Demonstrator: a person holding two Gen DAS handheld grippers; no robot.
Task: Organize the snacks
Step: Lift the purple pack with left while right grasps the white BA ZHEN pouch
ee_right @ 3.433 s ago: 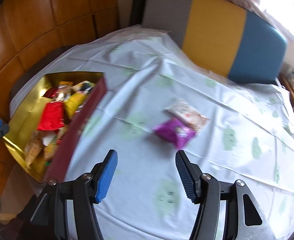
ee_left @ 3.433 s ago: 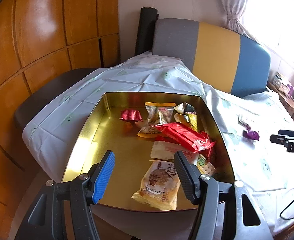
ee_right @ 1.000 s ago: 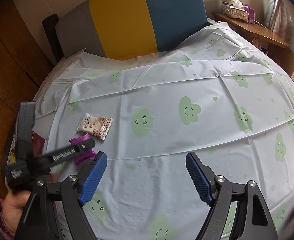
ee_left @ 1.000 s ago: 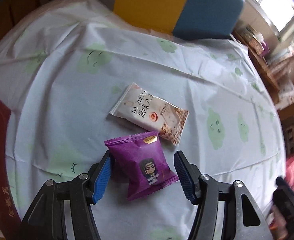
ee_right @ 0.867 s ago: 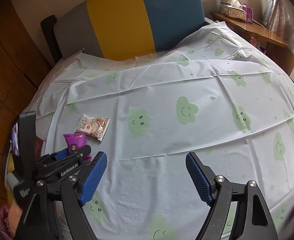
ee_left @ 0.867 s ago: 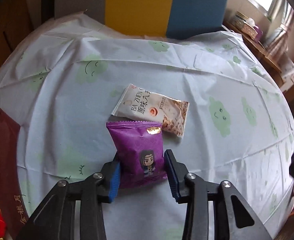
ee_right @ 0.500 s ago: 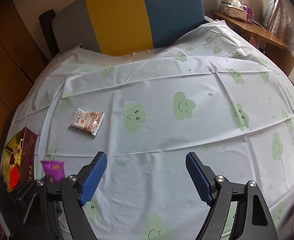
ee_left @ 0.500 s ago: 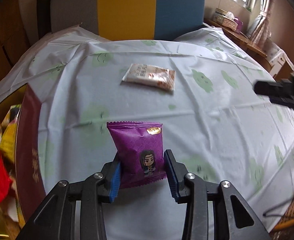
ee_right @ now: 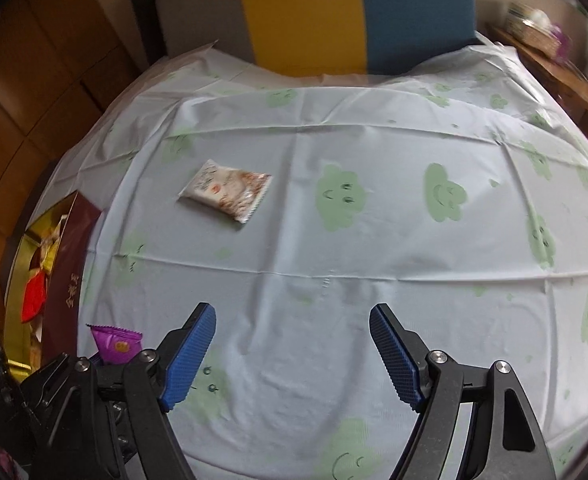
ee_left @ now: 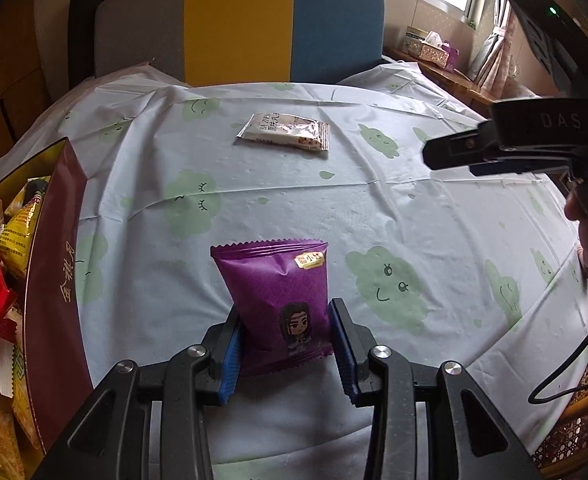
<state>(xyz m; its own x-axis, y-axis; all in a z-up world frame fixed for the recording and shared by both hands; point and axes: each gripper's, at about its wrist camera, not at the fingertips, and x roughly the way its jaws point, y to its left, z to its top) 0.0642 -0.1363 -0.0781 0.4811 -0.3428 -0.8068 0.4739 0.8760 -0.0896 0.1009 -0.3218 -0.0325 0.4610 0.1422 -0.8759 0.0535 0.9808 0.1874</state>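
pinching only the purple packet's (ee_left: 279, 298) bottom edge, the left gripper (ee_left: 285, 344) could let it slide out before the box (ee_left: 53, 264) on its left; right gripper (ee_right: 291, 350) gapes empty.

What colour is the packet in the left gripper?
Purple packet, with a cartoon figure and small gold label; clearest in the left wrist view.

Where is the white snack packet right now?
The white snack packet lies flat on the cloud-print tablecloth, far side of centre in the left wrist view, beyond the held purple snack packet.
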